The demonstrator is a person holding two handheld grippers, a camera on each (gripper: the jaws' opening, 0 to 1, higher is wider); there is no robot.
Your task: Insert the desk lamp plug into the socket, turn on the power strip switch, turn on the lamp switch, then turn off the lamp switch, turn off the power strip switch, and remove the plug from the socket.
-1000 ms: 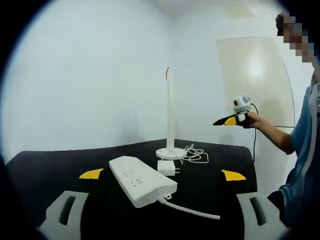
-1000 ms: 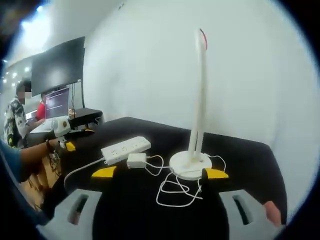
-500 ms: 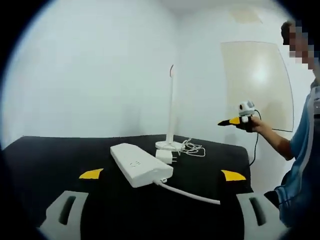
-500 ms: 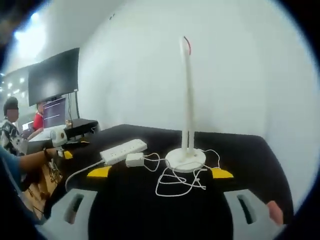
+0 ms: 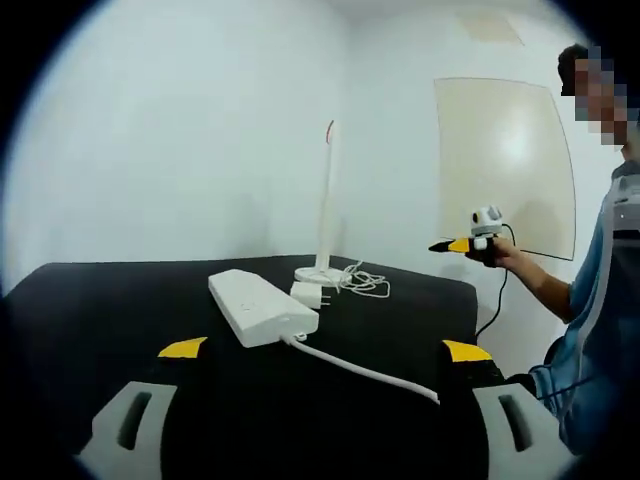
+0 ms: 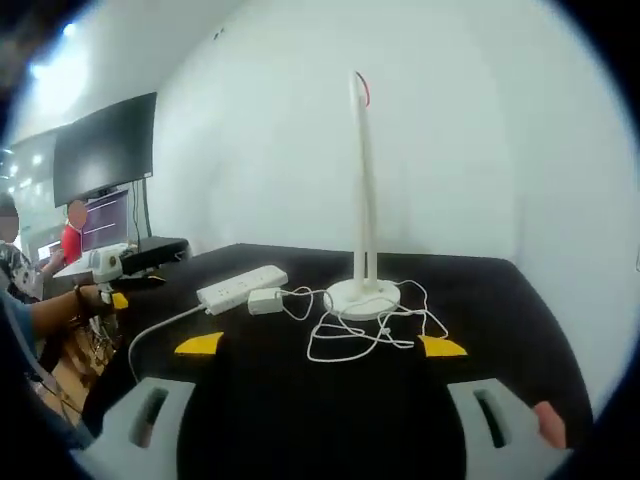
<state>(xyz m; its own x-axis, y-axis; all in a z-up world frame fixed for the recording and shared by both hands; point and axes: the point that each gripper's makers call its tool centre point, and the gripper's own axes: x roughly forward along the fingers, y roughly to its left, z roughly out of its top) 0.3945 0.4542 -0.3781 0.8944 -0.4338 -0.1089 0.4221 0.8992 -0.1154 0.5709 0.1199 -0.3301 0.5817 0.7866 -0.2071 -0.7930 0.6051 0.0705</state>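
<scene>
both grippers' jaws spread over matte black table; slim white lamp, boxy power strip.

You work at a black table set against plain white walls; a dark monitor hangs at your left, ceiling lights above.

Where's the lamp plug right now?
The plug lies unplugged on the black table, between the power strip and the lamp base. In the left gripper view it sits just right of the strip.
</scene>
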